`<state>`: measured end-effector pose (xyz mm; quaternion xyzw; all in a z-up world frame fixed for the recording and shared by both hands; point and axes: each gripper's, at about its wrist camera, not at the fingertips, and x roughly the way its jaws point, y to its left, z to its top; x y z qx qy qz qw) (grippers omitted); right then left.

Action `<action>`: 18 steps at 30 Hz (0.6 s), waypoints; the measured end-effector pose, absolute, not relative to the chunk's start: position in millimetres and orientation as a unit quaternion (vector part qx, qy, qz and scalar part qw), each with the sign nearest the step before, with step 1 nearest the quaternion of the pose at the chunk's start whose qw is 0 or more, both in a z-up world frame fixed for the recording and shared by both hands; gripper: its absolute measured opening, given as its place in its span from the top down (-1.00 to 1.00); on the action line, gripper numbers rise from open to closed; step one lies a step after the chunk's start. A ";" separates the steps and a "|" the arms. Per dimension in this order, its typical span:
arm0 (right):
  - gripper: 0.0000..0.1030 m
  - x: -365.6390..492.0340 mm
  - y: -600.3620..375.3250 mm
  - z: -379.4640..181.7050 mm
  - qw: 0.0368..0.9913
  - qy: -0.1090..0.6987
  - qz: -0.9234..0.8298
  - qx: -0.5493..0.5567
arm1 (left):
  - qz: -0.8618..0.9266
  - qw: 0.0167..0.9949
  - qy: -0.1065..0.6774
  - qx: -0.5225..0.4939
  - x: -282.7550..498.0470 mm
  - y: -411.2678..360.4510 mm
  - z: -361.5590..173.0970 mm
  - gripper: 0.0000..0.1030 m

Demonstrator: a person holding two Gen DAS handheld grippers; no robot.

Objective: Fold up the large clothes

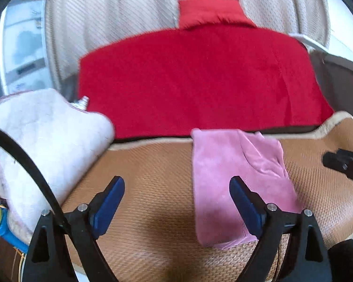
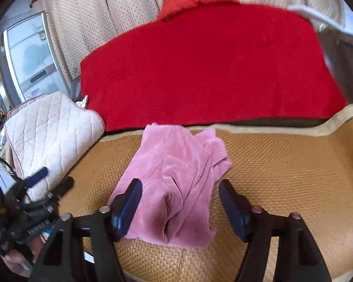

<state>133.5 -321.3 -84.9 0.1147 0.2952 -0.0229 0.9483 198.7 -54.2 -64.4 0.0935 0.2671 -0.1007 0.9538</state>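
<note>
Left gripper (image 1: 176, 202): jaws spread wide with nothing between the blue pads; the right-hand pad overlaps the garment's near left part in its own view, contact not clear; in the right wrist view it shows at the left edge (image 2: 44, 181), blurred.
Right gripper (image 2: 180, 202): jaws spread apart, poised over the near end of the garment, the pads not pressing on the cloth; in the left wrist view only a black part of it shows at the right edge (image 1: 346, 164).
Pink garment (image 2: 176, 188): ribbed pink cloth lying on the mat in a long folded shape, near edge toward the grippers, far end rumpled with a loose flap to the right; held by neither gripper. Also seen in the left wrist view (image 1: 226, 178), right of centre.
Woven mat (image 2: 282, 176): tan, cream-bordered, spread under the garment.
Quilted cushion (image 2: 49, 136): off-white, bulky, on the left just beside the mat.
Red cloth (image 2: 207, 70): broad, flat, behind the mat's far border, its near edge close to the garment's far end.
Curtain (image 2: 94, 30): beige, patterned, hanging behind the red cloth.
Window (image 2: 30, 58): far left, bright.
</note>
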 end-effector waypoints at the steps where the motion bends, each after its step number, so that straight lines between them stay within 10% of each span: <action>1: -0.40 121.8 -317.2 -78.3 0.951 0.288 -0.026 0.109 | -0.094 0.957 0.258 0.092 189.1 -51.4 -57.9 -0.78; 18: -0.41 41.2 -273.5 -29.7 0.967 0.229 -0.049 0.104 | -0.047 0.976 0.199 0.070 109.1 -21.6 9.3 -0.93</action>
